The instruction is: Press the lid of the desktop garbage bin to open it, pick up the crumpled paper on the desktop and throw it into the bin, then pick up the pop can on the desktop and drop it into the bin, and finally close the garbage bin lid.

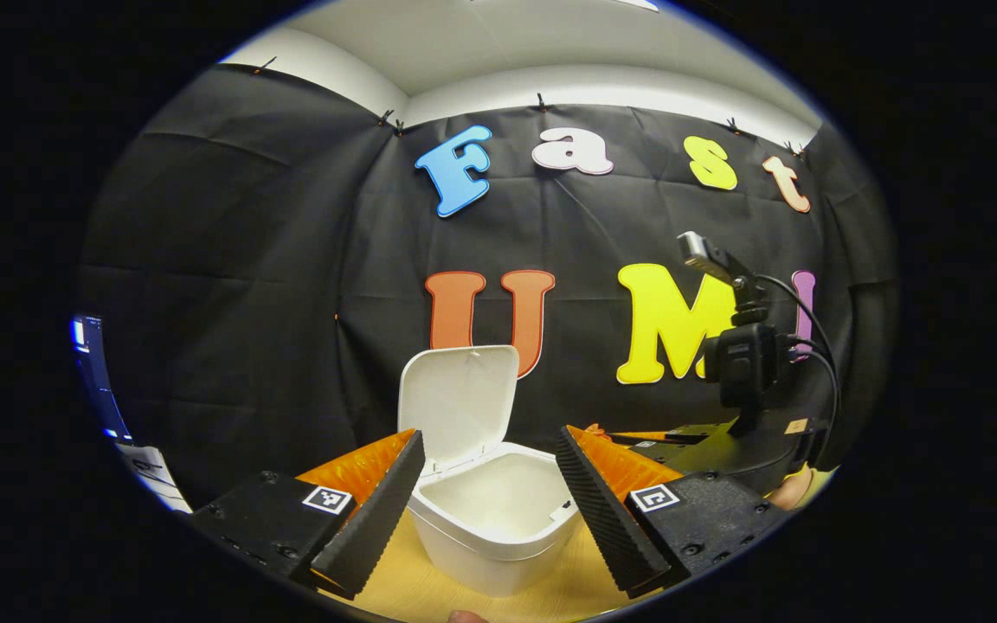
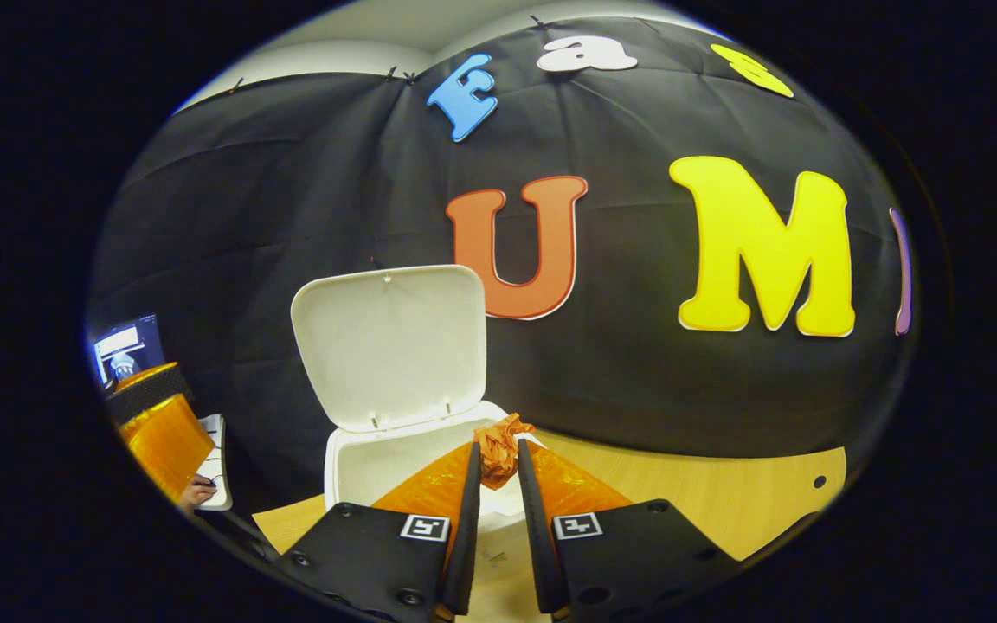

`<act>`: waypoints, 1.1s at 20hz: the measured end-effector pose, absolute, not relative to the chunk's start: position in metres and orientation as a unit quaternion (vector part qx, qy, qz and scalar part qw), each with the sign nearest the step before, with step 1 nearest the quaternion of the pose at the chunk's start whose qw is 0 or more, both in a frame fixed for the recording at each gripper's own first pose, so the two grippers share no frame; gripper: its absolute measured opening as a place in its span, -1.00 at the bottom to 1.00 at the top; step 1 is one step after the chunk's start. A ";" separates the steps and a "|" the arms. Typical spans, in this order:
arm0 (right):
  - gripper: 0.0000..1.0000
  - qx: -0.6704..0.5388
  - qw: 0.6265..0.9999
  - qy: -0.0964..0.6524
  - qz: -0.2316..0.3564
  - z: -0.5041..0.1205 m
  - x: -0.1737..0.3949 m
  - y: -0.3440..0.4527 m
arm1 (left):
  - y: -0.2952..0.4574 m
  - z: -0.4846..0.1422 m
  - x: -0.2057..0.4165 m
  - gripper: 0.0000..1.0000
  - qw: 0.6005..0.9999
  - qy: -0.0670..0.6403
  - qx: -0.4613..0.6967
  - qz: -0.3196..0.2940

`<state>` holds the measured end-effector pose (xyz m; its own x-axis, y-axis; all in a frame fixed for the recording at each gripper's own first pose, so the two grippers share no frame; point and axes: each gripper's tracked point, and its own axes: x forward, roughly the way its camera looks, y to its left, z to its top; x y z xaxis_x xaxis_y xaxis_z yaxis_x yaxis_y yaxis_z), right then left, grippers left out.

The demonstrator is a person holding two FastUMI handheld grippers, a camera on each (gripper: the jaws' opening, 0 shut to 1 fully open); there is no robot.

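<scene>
The right gripper pinches the light, soft crumpled paper by its lower folds above the open bin, left gripper spread wide.

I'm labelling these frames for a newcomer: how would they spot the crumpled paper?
Find the white bin on the wooden table, its lid up. The paper sits pinched in the right gripper at the bin's rim: the one wrinkled orange wad.

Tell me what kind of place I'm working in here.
Probably a staged recording booth, not a home. Black cloth is clipped up as the backdrop, a light wooden tabletop carries just a small white plastic bin with its lid up, and a monitor glows off to the side.
</scene>
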<state>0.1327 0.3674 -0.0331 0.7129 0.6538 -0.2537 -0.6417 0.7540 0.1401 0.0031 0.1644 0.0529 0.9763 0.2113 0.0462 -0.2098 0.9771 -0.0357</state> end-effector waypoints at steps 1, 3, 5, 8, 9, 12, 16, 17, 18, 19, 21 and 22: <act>-0.42 0.016 0.923 0.145 0.355 -0.036 0.134 0.374 | 0.167 0.051 0.003 1.00 0.994 -0.024 -0.017 0.107; -0.42 0.013 0.919 0.143 0.368 -0.040 0.132 0.386 | 0.172 0.047 0.003 1.00 0.993 -0.023 -0.020 0.112; -0.43 0.013 0.916 0.142 0.375 -0.042 0.135 0.394 | 0.177 0.046 0.003 1.00 0.993 -0.022 -0.024 0.117; -0.46 0.023 0.909 0.151 0.388 -0.047 0.131 0.402 | 0.182 0.042 0.004 1.00 0.992 -0.019 -0.029 0.122; -0.24 0.023 0.909 0.151 0.388 -0.047 0.132 0.402 | 0.183 0.041 0.004 1.00 0.992 -0.017 -0.031 0.123; -0.24 0.022 0.909 0.151 0.387 -0.048 0.132 0.400 | 0.186 0.036 0.005 1.00 0.991 -0.013 -0.037 0.124; -0.15 0.024 0.916 0.143 0.374 -0.042 0.129 0.385 | 0.182 0.033 0.004 1.00 0.992 -0.011 -0.037 0.121; -0.15 0.025 0.918 0.140 0.371 -0.039 0.127 0.379 | 0.180 0.033 0.006 1.00 0.992 -0.010 -0.038 0.119; -0.14 0.025 0.920 0.135 0.366 -0.035 0.126 0.373 | 0.177 0.031 0.006 1.00 0.992 -0.009 -0.039 0.116; -0.14 0.026 0.923 0.130 0.361 -0.031 0.124 0.365 | 0.175 0.030 0.007 1.00 0.993 -0.009 -0.040 0.113; -0.12 0.028 0.928 0.123 0.351 -0.023 0.120 0.350 | 0.168 0.029 0.009 1.00 0.993 -0.009 -0.043 0.106; 0.02 0.027 0.931 0.118 0.344 -0.021 0.119 0.342 | 0.165 0.029 0.010 1.00 0.994 -0.009 -0.044 0.103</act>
<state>0.1189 0.3416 -0.0213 0.7350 0.6476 -0.2009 -0.6346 0.7614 0.1325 0.0099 0.1648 0.0294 0.9788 0.2045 0.0079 -0.2030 0.9751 -0.0895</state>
